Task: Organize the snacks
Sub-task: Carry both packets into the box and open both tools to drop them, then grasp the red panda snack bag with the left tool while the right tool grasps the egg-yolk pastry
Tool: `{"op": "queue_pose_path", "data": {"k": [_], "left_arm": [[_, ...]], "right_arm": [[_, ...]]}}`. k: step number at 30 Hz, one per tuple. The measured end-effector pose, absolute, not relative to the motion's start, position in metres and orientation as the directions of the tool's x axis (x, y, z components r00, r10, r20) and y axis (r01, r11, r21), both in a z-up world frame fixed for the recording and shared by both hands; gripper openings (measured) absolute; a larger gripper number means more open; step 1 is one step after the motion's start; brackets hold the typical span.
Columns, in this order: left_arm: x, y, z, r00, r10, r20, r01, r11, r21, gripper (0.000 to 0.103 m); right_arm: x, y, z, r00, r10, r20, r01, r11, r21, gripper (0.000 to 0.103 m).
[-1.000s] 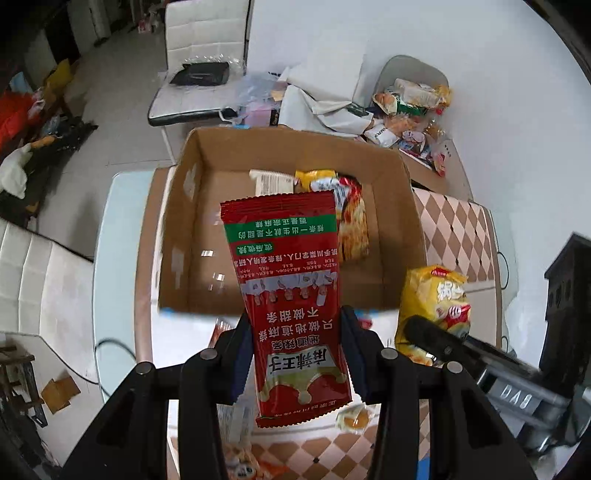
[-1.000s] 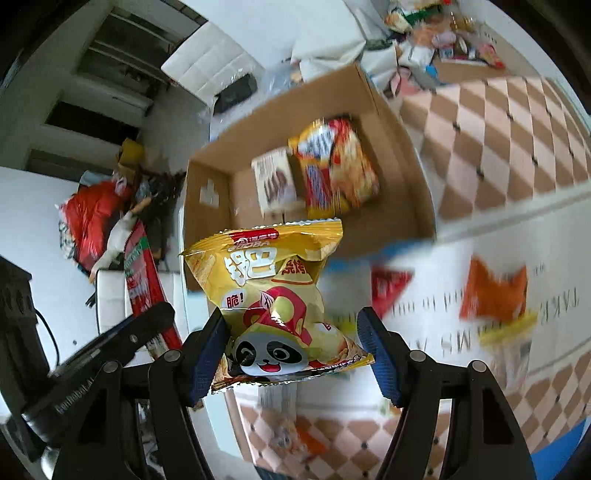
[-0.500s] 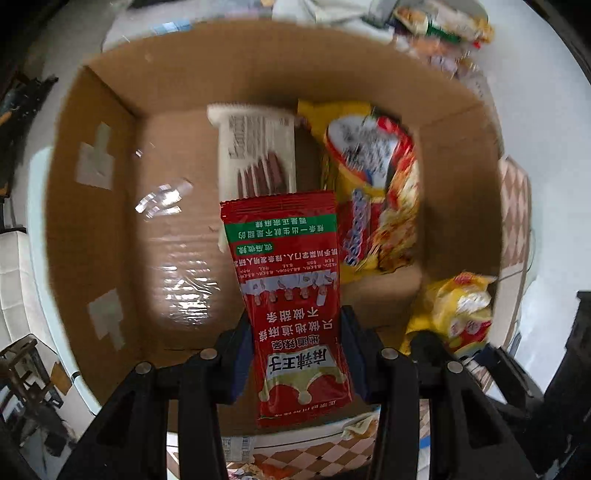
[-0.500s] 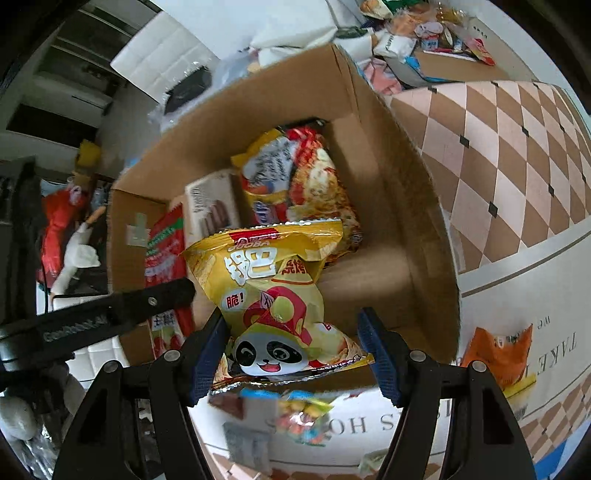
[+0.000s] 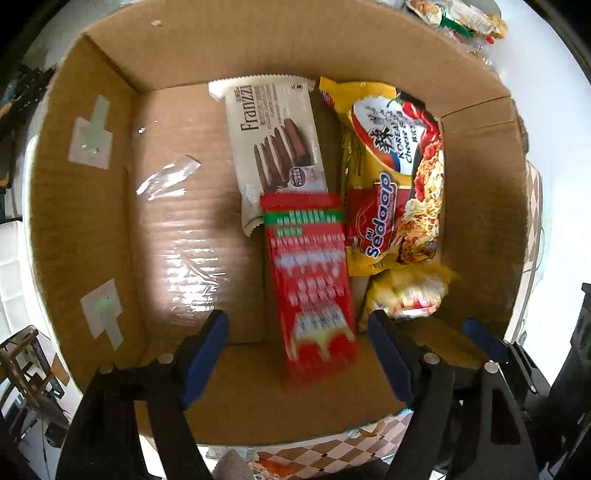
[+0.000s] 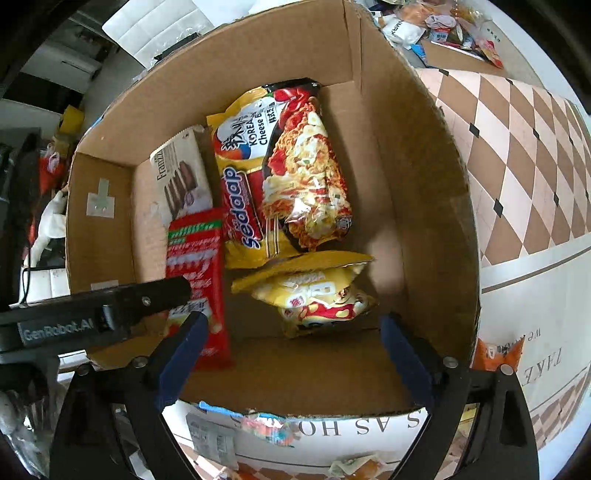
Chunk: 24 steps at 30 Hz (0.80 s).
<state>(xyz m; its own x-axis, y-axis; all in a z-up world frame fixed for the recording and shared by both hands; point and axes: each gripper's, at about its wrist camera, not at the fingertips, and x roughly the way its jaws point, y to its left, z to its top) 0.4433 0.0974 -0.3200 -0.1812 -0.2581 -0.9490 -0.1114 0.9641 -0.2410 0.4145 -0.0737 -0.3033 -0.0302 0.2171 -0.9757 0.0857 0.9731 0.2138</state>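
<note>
Both grippers hang over the open cardboard box [image 5: 85, 206] [image 6: 432, 192]. My left gripper [image 5: 297, 354] is open; the red snack packet [image 5: 310, 280] is blurred, free of its fingers, inside the box. It also shows in the right wrist view [image 6: 195, 273]. My right gripper [image 6: 291, 354] is open; the yellow panda chip bag [image 6: 314, 291] lies loose in the box, also seen in the left wrist view [image 5: 406, 291]. A white wafer pack [image 5: 277, 147] [image 6: 184, 181] and a yellow noodle pack [image 5: 395, 173] [image 6: 284, 170] lie further in.
The left gripper's black body [image 6: 96, 314] crosses the left of the right wrist view. Loose snacks [image 6: 495, 354] lie on the checkered and lettered tablecloth [image 6: 524, 155] beside the box. A heap of snacks [image 6: 443, 26] sits beyond the box.
Both grippers have opened over the box. The red packet and the yellow chip bag have left the fingers and dropped into the box beside the noodle pack.
</note>
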Motion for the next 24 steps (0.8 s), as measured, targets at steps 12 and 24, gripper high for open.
{"op": "queue_pose_path", "data": {"k": [12, 24], "left_arm": [[0.387, 0.116, -0.257, 0.054, -0.185, -0.981, -0.158, 0.969, -0.191, 0.077], [0.292, 0.113, -0.193, 0.300, -0.063, -0.952, -0.188, 0.974, -0.124, 0.077]], "right_arm": [[0.393, -0.067, -0.266, 0.064, 0.157, -0.986, -0.007, 0.988, 0.157, 0.097], [0.325, -0.085, -0.186, 0.276, 0.090, -0.957, -0.084, 0.994, 0.069, 0.097]]}}
